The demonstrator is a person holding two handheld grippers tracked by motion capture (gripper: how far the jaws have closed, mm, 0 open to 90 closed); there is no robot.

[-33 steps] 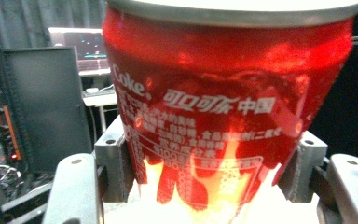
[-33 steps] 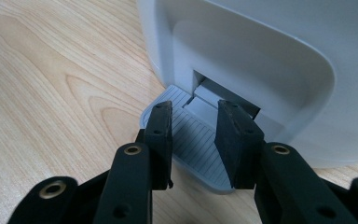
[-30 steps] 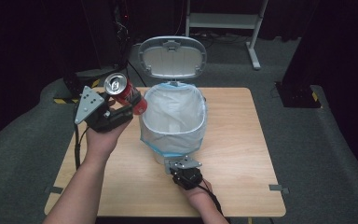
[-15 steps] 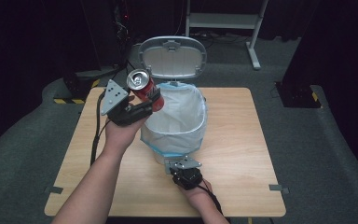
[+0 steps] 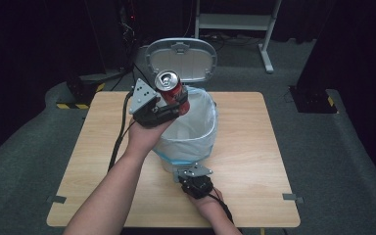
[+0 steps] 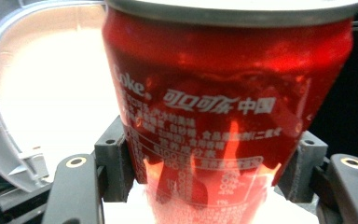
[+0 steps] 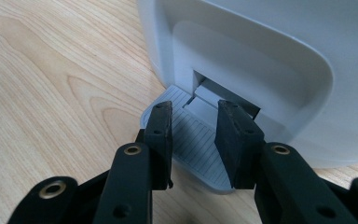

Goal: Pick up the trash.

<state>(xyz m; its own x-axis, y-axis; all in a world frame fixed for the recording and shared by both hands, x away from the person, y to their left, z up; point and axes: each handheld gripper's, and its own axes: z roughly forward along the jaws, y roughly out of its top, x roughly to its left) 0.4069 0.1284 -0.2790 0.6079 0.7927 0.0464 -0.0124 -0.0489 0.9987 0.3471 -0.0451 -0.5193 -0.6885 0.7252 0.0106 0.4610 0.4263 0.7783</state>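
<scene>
A red Coke can (image 5: 172,90) (image 6: 228,107) is held upright in my left gripper (image 5: 176,105) (image 6: 214,163), whose pads press on its two sides. It hangs over the left rim of a white pedal bin (image 5: 210,122) lined with a clear bag. The bin's grey lid (image 5: 181,58) (image 6: 0,116) stands up behind the can. At the bin's front foot my right gripper (image 5: 192,170) (image 7: 193,116) rests its tips on the ribbed grey pedal (image 7: 191,140). Its jaws are drawn close together with nothing between them.
The bin (image 7: 270,56) stands in the middle of a wooden table (image 5: 254,147) (image 7: 51,70). Dark floor surrounds the table, with a white metal stand (image 5: 235,19) behind it. A cable trails from the left gripper down along the forearm.
My left hand has carried the can to the right, from beside the bin to over its left rim. The right gripper has stayed on the pedal and the lid has stayed up.
</scene>
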